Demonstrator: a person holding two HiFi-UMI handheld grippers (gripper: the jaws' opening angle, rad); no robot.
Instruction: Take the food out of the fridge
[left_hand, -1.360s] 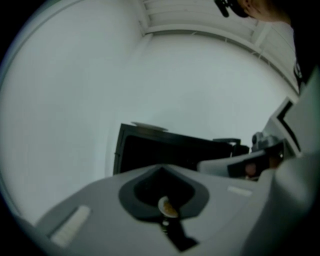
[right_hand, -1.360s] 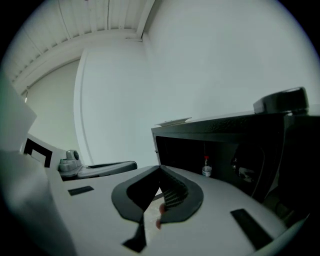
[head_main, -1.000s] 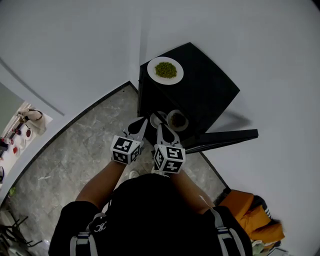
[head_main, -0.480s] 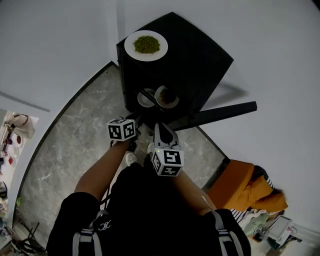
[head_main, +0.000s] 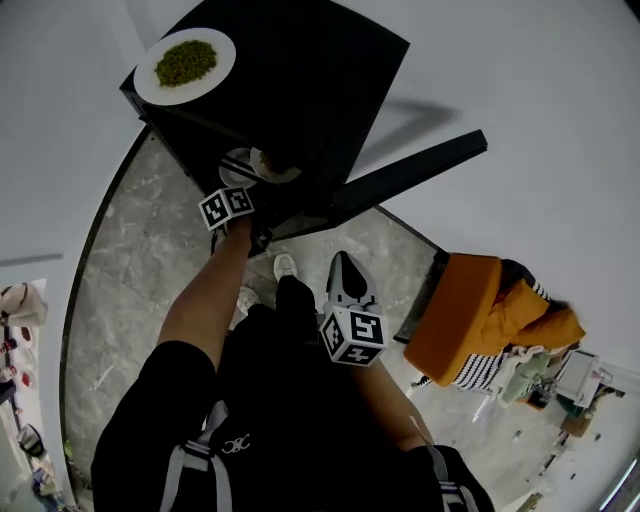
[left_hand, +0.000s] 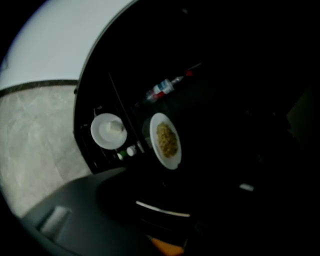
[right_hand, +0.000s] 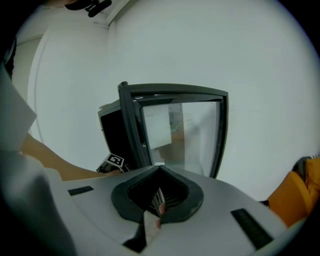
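**Left gripper** (head_main: 238, 196): at the mouth of the fridge (head_main: 300, 80); its jaws had just been opening and stood wide; nothing lay between them.

**Right gripper** (right_hand: 159, 167): held back, well apart from the fridge; jaws closed together on nothing; it faced the glass door (right_hand: 175, 130).

**Food:** a plate (left_hand: 166, 141) of brown grains and a white dish (left_hand: 108, 131) sat side by side on the inner shelf; a bottle (left_hand: 165, 90) lay behind them; a second plate (head_main: 185, 62), of greens, sat on the fridge top near its corner.

**Hazards, as I judged them:**
- plate and dish sat close, so a wide jaw might nudge the dish while closing on the plate;
- a grip on the rim alone could tip the plate and spill grains;
- the interior was dark, so I could read depth poorly;
- the door stood unheld and might swing in.

**Setting:** grey marbled floor (head_main: 130, 300); plain white walls; an orange bundle (head_main: 470, 310) by the wall at the right.
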